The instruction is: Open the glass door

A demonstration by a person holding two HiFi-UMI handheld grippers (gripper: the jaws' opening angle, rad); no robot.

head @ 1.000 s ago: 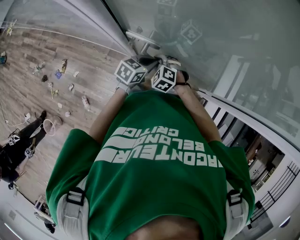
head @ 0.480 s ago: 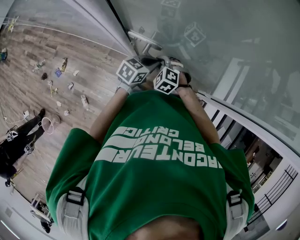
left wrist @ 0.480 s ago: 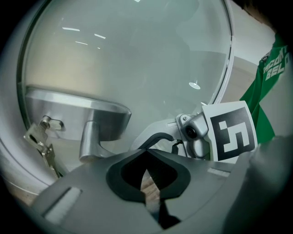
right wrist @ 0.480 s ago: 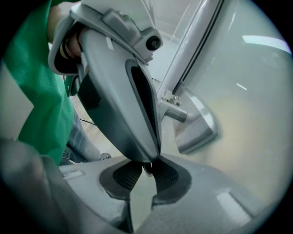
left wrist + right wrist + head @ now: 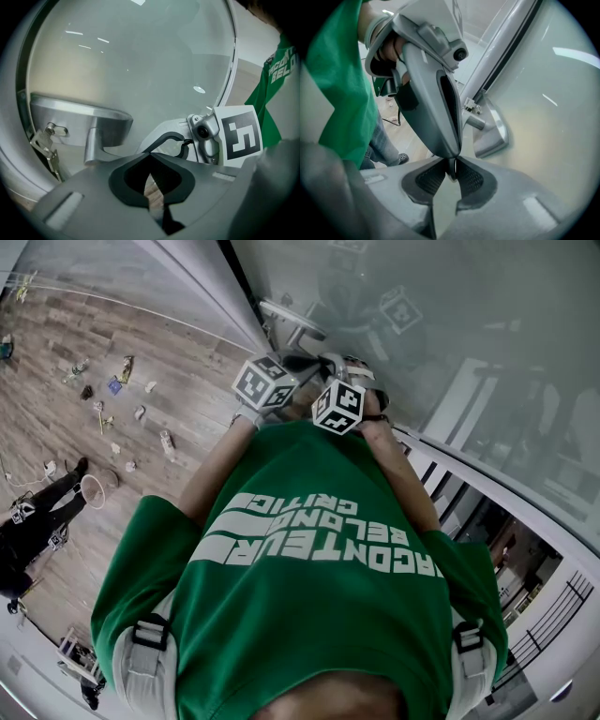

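The glass door (image 5: pixel 450 315) stands on the far side of the scene, straight ahead of us and stretching off to the right. Its frosted pane fills most of what both gripper views show. On it we see a brushed metal lever handle (image 5: pixel 93 124), and a bunch of keys (image 5: pixel 44 145) hangs just to the left of the handle's base.

Both of our tools are raised side by side close to that handle. The left gripper (image 5: pixel 151 157) has its jaws brought together at the tips with nothing between them, and it sits just near of the lever, not touching it as far as we can see. The right gripper (image 5: pixel 451 168) has its jaws drawn in to a narrow slit. The pointed lower end of the left gripper's body shows right at that slit, and we cannot tell whether it is pinched there.

Nearer to us is our green shirt (image 5: pixel 309 587). The wooden floor (image 5: pixel 56 456) spreads out to the left, with small odds and ends (image 5: pixel 117 390) scattered across it.
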